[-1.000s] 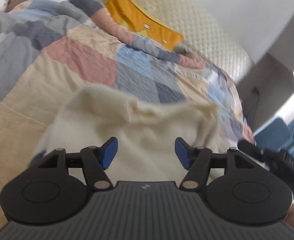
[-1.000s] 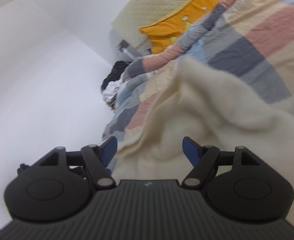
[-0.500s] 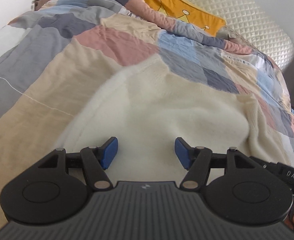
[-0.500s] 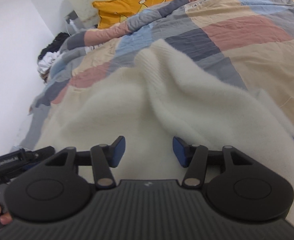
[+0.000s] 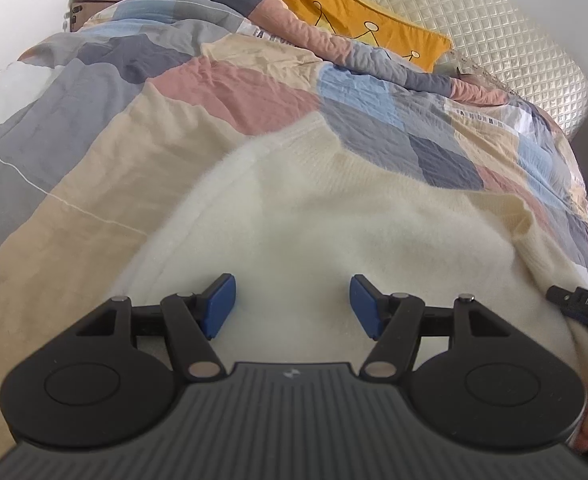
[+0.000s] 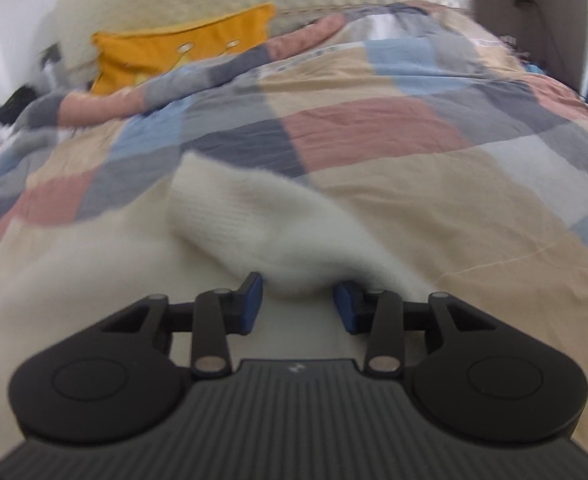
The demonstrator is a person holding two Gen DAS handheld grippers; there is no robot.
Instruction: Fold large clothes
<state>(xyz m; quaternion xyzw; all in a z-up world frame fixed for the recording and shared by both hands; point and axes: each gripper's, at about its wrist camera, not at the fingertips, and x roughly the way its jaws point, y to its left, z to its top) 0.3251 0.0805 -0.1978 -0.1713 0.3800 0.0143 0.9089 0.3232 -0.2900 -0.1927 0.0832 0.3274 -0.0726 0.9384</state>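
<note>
At the bottom of the right wrist view, our right gripper [image 6: 297, 304] is narrowing: its jaws have just been closing, and a soft ridge of the cream fleece garment [image 6: 262, 216] is bulging between the blue pads [image 6: 250, 300], though we cannot tell yet whether they are pinching it. A second ago this gripper was tilted toward the wall; now it is pointing down onto the cloth. In the left wrist view, our left gripper [image 5: 292, 306] is hanging released, jaws wide, over the flat middle of the same garment [image 5: 313, 220], gripping nothing. The garment is lying spread across the lower centre of the patchwork quilt [image 5: 230, 92]. Farther up, the yellow cushion [image 5: 357, 20] is leaning on the quilted headboard [image 5: 505, 36]. We are probably starting a fold.
</note>
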